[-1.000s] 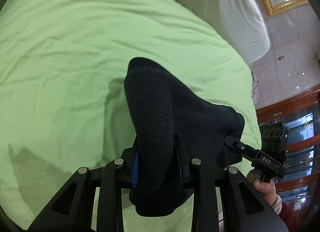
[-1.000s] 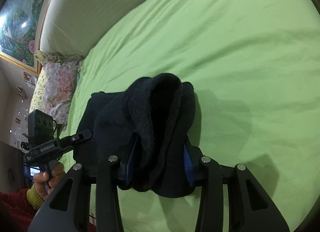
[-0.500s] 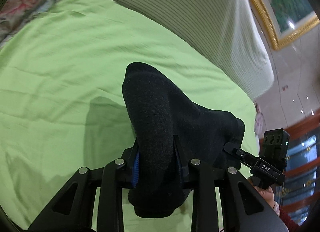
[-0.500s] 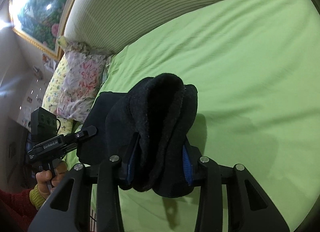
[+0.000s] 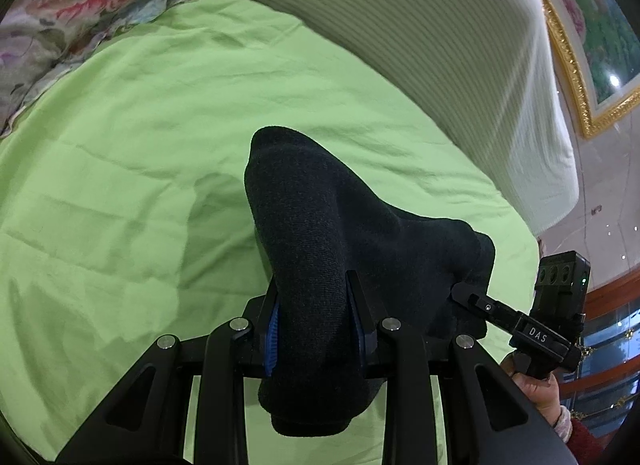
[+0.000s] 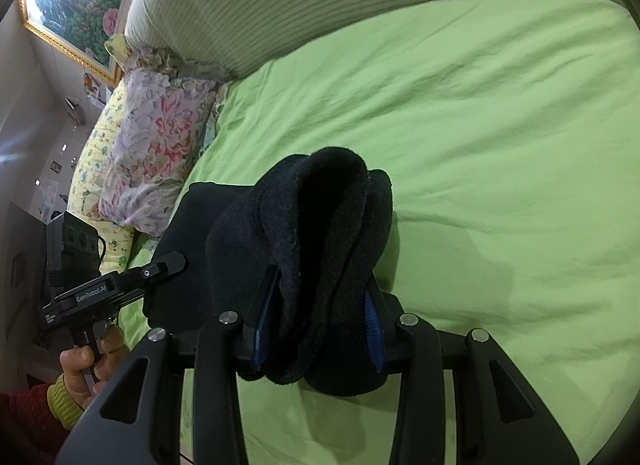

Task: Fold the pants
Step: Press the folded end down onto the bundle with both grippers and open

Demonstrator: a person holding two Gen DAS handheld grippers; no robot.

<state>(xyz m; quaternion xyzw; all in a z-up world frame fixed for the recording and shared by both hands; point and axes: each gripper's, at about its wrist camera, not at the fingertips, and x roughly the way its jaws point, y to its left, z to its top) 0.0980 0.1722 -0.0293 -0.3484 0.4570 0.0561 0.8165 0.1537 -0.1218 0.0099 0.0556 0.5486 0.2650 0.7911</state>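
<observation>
Left wrist view: the left gripper (image 5: 312,325) is clamped partly closed on a thick bunch of the black pants (image 5: 340,233), and the right gripper (image 6: 318,329) is seen gripping another bunch. Compared with a second ago, the headboard (image 5: 420,45) and floral pillow (image 6: 156,145) are now closer. The pants are thus judged carried, lifted off the green bed (image 5: 120,145), toward its head edge before being laid down.

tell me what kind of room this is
Most likely a bedroom: a bed with a green sheet, a floral pillow beside a ribbed padded headboard, and a gold-framed painting on the wall.
</observation>
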